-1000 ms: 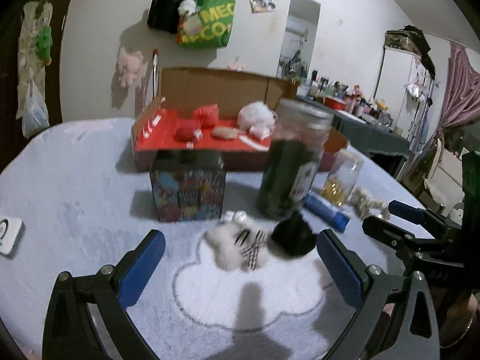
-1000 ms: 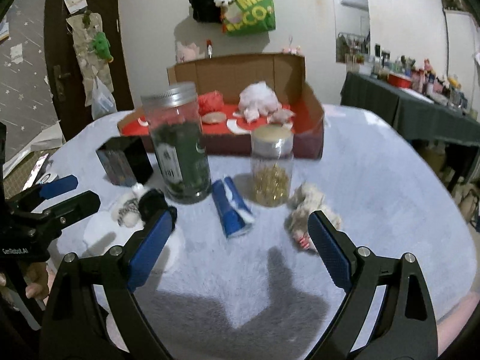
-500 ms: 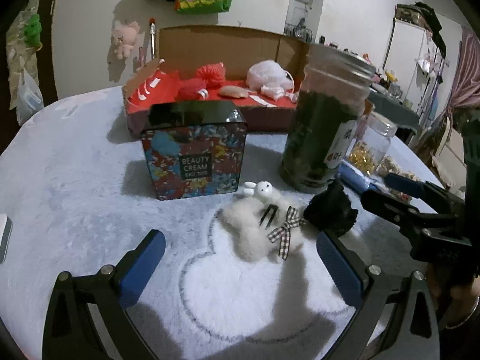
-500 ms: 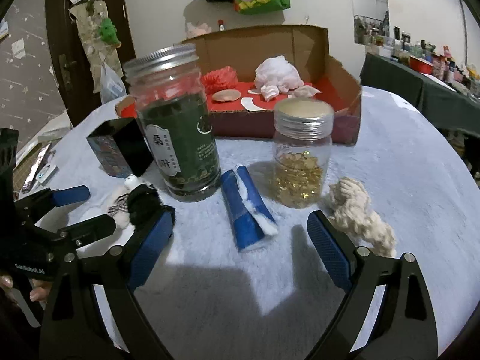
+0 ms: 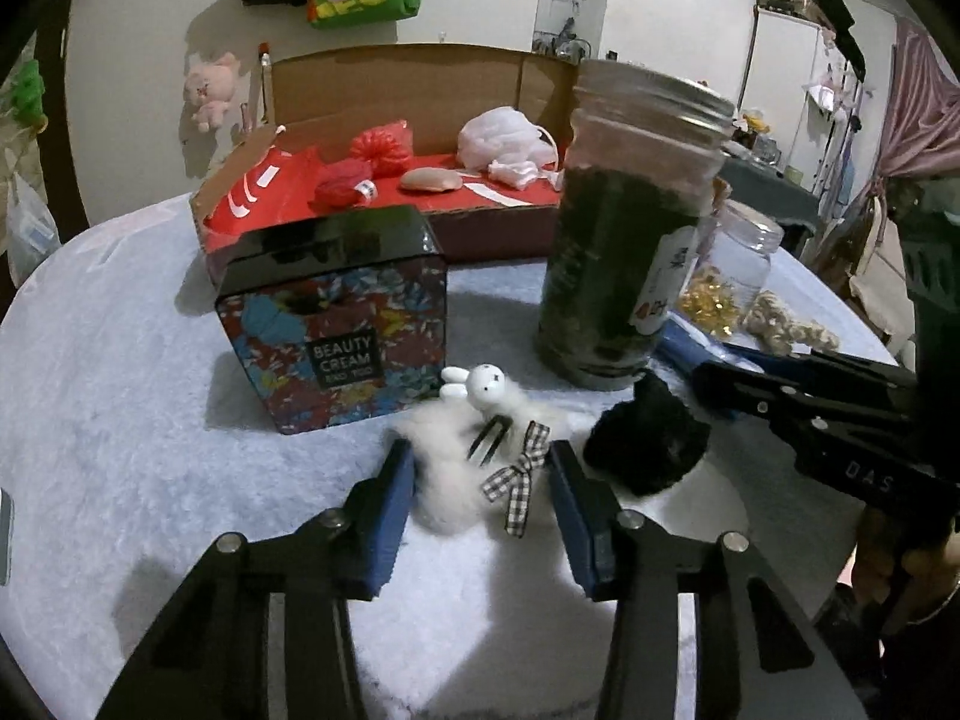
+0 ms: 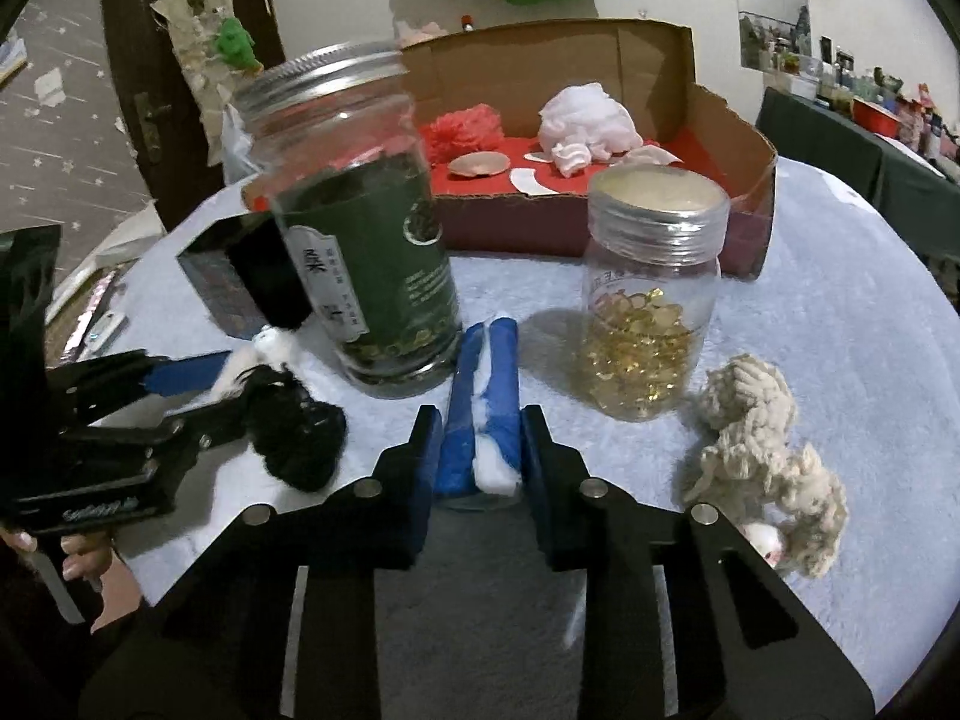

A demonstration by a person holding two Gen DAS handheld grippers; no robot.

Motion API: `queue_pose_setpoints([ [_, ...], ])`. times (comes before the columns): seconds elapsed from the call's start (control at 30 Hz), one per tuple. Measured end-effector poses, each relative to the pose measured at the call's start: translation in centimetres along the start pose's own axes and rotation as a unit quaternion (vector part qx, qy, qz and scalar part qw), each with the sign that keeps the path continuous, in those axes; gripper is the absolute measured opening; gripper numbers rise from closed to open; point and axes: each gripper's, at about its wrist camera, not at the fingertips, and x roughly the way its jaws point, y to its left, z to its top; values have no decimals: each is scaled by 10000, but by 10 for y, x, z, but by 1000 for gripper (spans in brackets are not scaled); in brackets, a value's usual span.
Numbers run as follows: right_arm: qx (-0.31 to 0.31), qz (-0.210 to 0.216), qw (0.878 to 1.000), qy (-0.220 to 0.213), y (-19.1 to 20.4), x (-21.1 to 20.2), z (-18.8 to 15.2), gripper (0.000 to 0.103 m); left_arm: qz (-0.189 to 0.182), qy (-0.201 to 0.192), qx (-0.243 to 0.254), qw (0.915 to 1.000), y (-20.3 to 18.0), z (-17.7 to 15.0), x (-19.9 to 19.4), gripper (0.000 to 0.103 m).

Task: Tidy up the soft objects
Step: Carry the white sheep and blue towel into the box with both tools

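My left gripper (image 5: 480,480) has its blue pads closed against both sides of a white fluffy rabbit hair clip (image 5: 456,468) with a checked bow, lying on the blue fleece table. A black fluffy pompom (image 5: 645,450) lies just right of it. My right gripper (image 6: 480,450) has its pads pressed on a blue roll with white cotton (image 6: 483,414). A beige knitted rope toy (image 6: 762,450) lies to its right. A red-lined cardboard box (image 5: 384,192) at the back holds red and white soft items.
A tall green-filled jar (image 6: 360,240) and a small jar of golden capsules (image 6: 654,300) stand close behind the blue roll. A patterned "Beauty Cream" tin (image 5: 336,324) stands left of the hair clip. The other gripper shows at each view's edge.
Both grippers have moved forward and down and closed from wide open: the left onto the white hair clip, the right onto the blue roll.
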Motion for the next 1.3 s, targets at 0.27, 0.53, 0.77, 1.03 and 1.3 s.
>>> queue_pose_setpoints([
  [0.27, 3, 175, 9993, -316, 5, -30, -8, 23, -213, -96, -46, 9997, -2, 0, -16, 40],
  [0.53, 47, 210, 9991, -360, 4, -40, -6, 23, -243, -125, -135, 9995, -1, -1, -23, 40],
  [0.77, 134, 207, 9991, -334, -4, -43, -10, 23, -137, -149, -257, 9995, 10, -2, -32, 40],
  [1.03, 302, 155, 9989, -333, -21, -55, -15, 23, -24, -216, -446, 9988, 34, -8, -47, 40],
  [1.3, 421, 65, 9982, -429, -39, -68, -15, 23, 164, -272, -662, 9973, 59, -14, -58, 40],
])
